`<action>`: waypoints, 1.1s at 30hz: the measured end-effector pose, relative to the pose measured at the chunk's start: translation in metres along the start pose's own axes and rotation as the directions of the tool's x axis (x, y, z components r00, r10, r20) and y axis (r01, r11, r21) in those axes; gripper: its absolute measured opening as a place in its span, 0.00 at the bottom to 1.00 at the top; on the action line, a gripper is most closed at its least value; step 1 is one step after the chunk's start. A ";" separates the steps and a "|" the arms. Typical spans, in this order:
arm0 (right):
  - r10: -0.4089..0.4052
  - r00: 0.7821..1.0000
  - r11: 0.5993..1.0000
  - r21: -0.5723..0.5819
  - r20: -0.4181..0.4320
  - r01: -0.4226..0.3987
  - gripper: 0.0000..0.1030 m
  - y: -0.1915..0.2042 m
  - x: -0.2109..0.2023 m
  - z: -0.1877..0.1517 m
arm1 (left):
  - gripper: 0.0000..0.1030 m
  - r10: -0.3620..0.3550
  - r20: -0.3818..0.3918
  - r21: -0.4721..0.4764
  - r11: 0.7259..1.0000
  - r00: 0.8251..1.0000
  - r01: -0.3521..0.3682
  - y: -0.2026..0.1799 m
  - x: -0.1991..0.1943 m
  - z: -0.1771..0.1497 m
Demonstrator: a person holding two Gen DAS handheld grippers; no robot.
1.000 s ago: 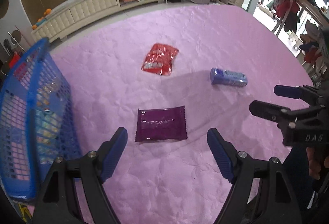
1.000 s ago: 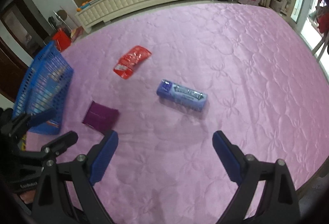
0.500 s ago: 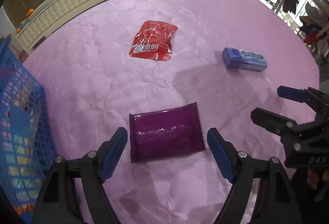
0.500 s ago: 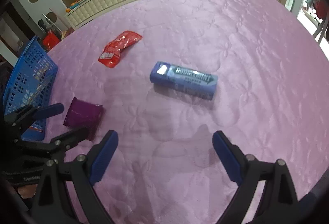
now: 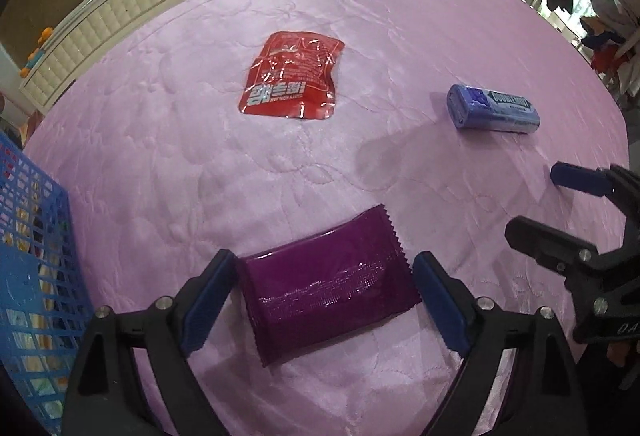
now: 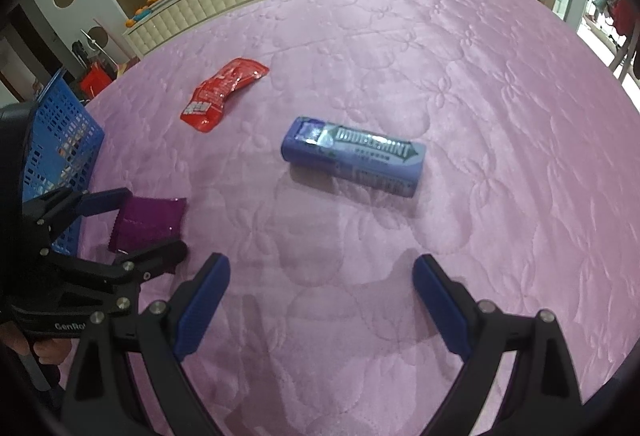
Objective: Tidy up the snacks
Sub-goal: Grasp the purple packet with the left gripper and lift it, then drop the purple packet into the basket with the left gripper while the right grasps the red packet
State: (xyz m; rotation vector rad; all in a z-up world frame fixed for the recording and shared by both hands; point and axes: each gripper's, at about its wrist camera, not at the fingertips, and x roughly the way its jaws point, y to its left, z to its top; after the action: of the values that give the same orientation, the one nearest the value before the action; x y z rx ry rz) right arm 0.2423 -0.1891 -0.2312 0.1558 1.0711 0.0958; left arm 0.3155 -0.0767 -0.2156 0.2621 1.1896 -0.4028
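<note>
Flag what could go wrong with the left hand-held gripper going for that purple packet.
1. The purple snack packet lies flat on the soft pink quilted cover; the left hand-held gripper, jaws opening around it, may pinch cloth too.
2. The glossy packet nearly fills the gap, so the fingers could land on its edges, and it may buckle or slip.
3. The blue basket stands close by; a swing could clip it.

A bed covered by a pink quilted spread (image 5: pixel 400 16) with a stitched floral pattern. Lying flat on it, well apart: a red snack packet (image 5: pixel 294 76), a blue-violet gum pack (image 6: pixel 354 156) on its side, and a purple wrapper (image 5: pixel 328 288). A blue mesh basket (image 5: pixel 28 256) stands at the left edge.
</note>
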 end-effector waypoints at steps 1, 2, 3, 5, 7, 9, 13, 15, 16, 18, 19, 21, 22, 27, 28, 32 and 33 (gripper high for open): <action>-0.001 1.000 1.000 -0.002 0.000 0.001 0.92 0.001 0.001 0.000 | 0.85 0.004 -0.004 -0.010 1.000 1.000 -0.004 0.001 0.002 0.004; -0.001 1.000 1.000 -0.001 0.001 0.001 0.92 0.001 0.001 0.000 | 0.85 0.014 -0.013 -0.028 0.999 1.000 -0.014 0.001 0.002 0.005; 0.000 1.000 1.000 0.001 0.001 0.000 0.92 0.000 0.001 0.000 | 0.84 0.018 -0.020 -0.040 0.999 1.000 -0.019 0.000 0.002 0.006; 0.003 1.000 1.000 0.006 -0.001 -0.003 0.92 0.000 0.001 0.000 | 0.77 0.025 -0.025 -0.064 0.998 0.999 -0.026 0.001 0.000 0.004; 0.004 1.000 1.000 0.010 -0.003 -0.004 0.92 0.000 0.001 -0.001 | 0.71 0.027 -0.027 -0.089 0.996 0.999 -0.029 0.002 -0.001 0.000; 0.006 1.000 1.000 0.014 -0.005 -0.006 0.92 -0.001 0.000 -0.002 | 0.64 0.029 -0.029 -0.111 0.993 0.999 -0.032 0.003 -0.005 -0.002; 0.008 1.000 1.000 0.021 -0.010 -0.008 0.92 -0.001 -0.003 -0.005 | 0.56 0.025 -0.040 -0.156 0.987 0.999 -0.031 0.010 -0.006 -0.006; 0.009 1.000 1.000 0.020 -0.011 -0.008 0.92 -0.001 -0.004 -0.006 | 0.55 0.015 -0.040 -0.174 0.985 0.999 -0.022 0.014 -0.007 -0.007; 0.008 1.000 1.000 0.019 -0.010 -0.008 0.92 0.000 -0.005 -0.007 | 0.55 0.009 -0.036 -0.185 0.983 0.999 -0.016 0.016 -0.007 -0.007; 0.008 1.000 1.000 0.019 -0.007 -0.008 0.92 -0.001 -0.007 -0.006 | 0.55 0.002 -0.016 -0.204 0.979 1.000 -0.005 0.019 -0.014 -0.008; 0.012 1.000 1.000 0.020 -0.005 -0.012 0.92 -0.001 -0.009 -0.005 | 0.55 0.000 -0.001 -0.211 0.977 1.000 0.000 0.021 -0.019 -0.008; 0.020 1.000 1.000 0.016 -0.005 -0.020 0.92 0.000 -0.011 0.000 | 0.55 0.002 0.021 -0.216 0.976 1.000 0.002 0.022 -0.029 -0.006; 0.023 1.000 1.000 0.011 -0.001 -0.023 0.92 0.001 -0.012 0.003 | 0.55 0.010 0.043 -0.213 0.977 0.999 -0.001 0.026 -0.037 -0.003; 0.034 0.999 0.999 -0.036 0.042 -0.033 0.92 0.013 -0.024 0.034 | 0.55 0.075 0.125 -0.211 0.976 0.989 -0.047 0.032 -0.075 0.010; 0.037 0.998 0.998 -0.048 0.047 -0.035 0.92 0.016 -0.026 0.040 | 0.55 0.086 0.143 -0.215 0.975 0.986 -0.054 0.035 -0.084 0.012; 0.065 0.996 0.991 -0.121 0.057 -0.057 0.92 0.038 -0.035 0.071 | 0.55 0.128 0.197 -0.233 0.969 0.972 -0.080 0.043 -0.112 0.017; 0.070 0.996 0.990 -0.130 0.050 -0.063 0.92 0.041 -0.034 0.077 | 0.55 0.143 0.205 -0.241 0.966 0.968 -0.092 0.046 -0.120 0.016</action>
State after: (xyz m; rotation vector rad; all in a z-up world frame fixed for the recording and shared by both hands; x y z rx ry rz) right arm 0.2934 -0.1598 -0.1584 0.0774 1.0022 0.2186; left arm 0.3116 -0.0219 -0.0984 0.0838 0.9856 -0.1807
